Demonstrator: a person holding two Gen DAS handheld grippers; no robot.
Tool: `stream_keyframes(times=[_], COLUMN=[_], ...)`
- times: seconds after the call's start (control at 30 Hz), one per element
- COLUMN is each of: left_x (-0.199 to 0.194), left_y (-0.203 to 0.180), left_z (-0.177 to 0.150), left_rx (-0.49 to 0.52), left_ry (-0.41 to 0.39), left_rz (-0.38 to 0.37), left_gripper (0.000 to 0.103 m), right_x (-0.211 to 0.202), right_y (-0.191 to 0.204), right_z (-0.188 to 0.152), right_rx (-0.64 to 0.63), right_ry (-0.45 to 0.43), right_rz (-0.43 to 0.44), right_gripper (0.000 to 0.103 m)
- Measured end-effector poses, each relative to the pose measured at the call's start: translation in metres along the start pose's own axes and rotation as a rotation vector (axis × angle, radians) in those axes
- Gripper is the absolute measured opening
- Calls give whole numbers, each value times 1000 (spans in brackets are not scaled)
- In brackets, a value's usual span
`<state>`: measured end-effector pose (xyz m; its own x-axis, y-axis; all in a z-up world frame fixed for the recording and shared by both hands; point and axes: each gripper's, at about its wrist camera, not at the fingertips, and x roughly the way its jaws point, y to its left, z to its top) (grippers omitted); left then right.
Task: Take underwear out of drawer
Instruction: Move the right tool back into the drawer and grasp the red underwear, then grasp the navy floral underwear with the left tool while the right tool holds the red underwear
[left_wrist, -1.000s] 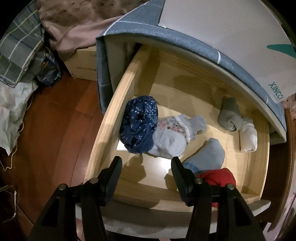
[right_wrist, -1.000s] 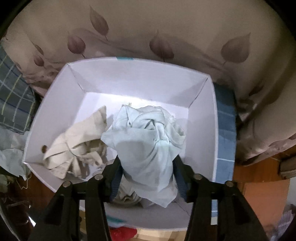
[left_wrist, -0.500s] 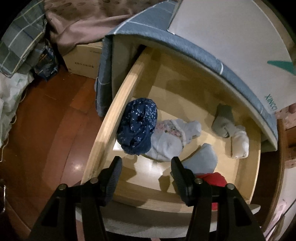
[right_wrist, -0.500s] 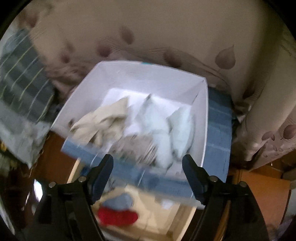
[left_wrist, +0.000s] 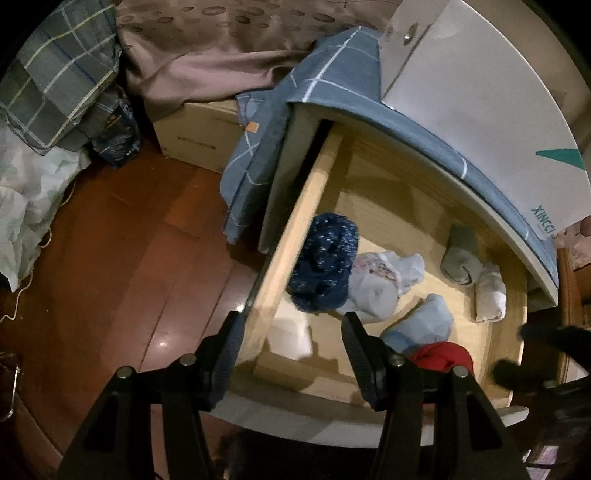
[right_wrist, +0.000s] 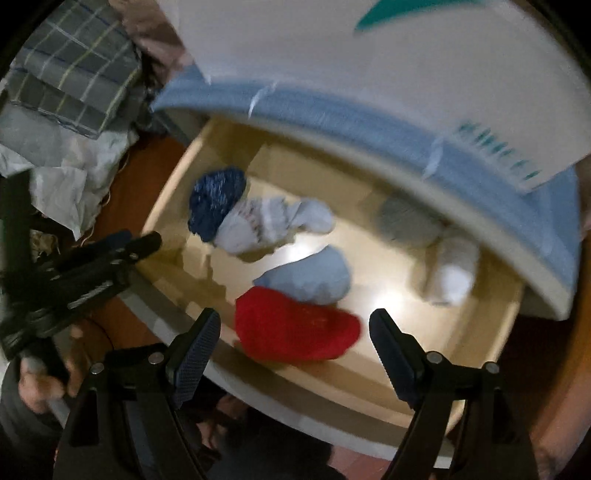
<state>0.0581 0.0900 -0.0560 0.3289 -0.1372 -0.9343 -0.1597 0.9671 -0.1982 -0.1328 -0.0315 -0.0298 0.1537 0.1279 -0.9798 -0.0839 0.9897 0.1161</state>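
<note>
- Drawer (left_wrist: 295, 236) stands pulled out; navy (left_wrist: 325, 266), pale blue (right_wrist: 306, 275) and red underwear (right_wrist: 291, 325) lie inside, not yet removed.
- Right gripper (right_wrist: 295, 336), jaws opening and empty, hangs above the red piece.
- Left gripper (left_wrist: 291, 336) is spread, empty, at the near-left corner.

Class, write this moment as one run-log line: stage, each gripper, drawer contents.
stage: reaching into drawer | right gripper: opening, empty, over red garment | left gripper: open, empty | navy bundle untouched
</note>
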Motion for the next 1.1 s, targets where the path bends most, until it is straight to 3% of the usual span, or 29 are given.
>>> stream_keyframes(times=[0.17, 0.27, 0.6, 0.83, 1.1], left_x=[2, 4, 15, 18, 12], left_y=[6, 7, -4, -17, -26], left_z=[3, 4, 9, 10, 14], left_rx=[-10, -4, 29, 69, 125], left_ry=[9, 13, 30, 30, 21], left_rz=[4, 8, -1, 11, 11], left_gripper=[56, 56, 56, 57, 57], right_x=[44, 64, 84, 92, 108], right_y=[8, 5, -90, -124, -126], right_z=[1, -3, -43, -61, -69], right_rx=[20, -9, 134, 194, 159], right_ry=[64, 95, 187, 218, 251], right_rz=[21, -49, -157, -120, -109], right_gripper=[80, 80, 80, 80, 81])
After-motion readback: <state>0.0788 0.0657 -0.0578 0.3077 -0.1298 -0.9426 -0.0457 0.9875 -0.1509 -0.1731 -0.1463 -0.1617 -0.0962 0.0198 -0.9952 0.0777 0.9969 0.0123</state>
